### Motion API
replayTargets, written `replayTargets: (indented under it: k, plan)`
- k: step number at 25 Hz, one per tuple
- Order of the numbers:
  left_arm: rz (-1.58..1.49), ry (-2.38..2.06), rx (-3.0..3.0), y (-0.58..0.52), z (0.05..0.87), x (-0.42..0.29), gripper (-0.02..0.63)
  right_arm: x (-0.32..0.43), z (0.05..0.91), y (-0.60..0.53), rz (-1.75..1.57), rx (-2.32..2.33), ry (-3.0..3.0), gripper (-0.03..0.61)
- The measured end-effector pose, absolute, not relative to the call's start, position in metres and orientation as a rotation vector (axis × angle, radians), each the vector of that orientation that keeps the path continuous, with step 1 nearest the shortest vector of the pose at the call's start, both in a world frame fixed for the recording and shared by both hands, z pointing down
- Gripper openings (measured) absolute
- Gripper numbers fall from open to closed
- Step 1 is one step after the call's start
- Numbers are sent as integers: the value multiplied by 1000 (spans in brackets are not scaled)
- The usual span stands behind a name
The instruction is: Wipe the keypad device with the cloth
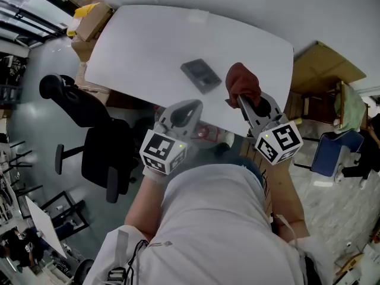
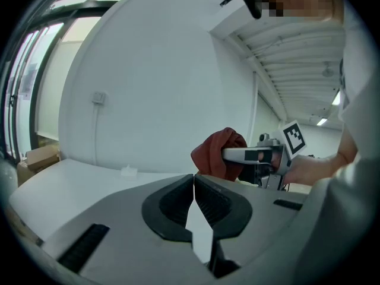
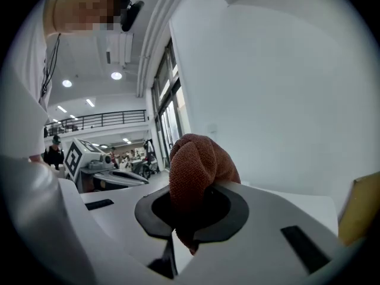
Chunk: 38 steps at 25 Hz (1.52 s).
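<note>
Cloth (image 3: 197, 168) clamped as a rust-red wad in the right gripper (image 1: 243, 101); left gripper (image 1: 191, 107) pinched shut on nothing. Reads as the approach, no wiping begun: calls for lowering the wad onto the keypad device (image 1: 200, 75), lying just ahead on the white table (image 1: 136, 46) near its front edge. Leaves bare tabletop all round; office chair (image 1: 98, 150) well off left.

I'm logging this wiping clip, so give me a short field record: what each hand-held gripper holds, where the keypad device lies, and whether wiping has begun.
Left hand-held gripper: shut, empty
Right hand-held gripper: shut on red-brown cloth
Keypad device: flat on white table, untouched
Cloth versus device: apart, cloth at its right in head view
Wiping: not yet begun
</note>
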<state>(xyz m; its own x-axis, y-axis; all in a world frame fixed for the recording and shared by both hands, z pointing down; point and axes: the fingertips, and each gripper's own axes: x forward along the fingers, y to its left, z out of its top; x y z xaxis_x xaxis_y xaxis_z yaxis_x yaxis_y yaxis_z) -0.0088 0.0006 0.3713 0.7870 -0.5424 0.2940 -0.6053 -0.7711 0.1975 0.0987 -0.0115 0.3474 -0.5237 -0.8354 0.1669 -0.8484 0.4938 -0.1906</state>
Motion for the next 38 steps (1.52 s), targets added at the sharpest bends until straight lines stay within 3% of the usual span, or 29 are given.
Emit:
replayTargets:
  k: [13, 28, 32, 38]
  plan:
    - [453, -1043, 2503, -21, 420, -3, 12, 108, 407, -49, 569, 1167, -2658, 41]
    - [496, -1002, 2418, -73, 489, -39, 17, 61, 492, -71, 763, 799, -2469, 41]
    - [513, -950, 2370, -84, 508, -43, 71, 43, 521, -71, 956, 677, -2435, 41]
    - [564, -878, 2352, -102, 536, -36, 73, 28, 557, -86, 1094, 622, -2339, 41]
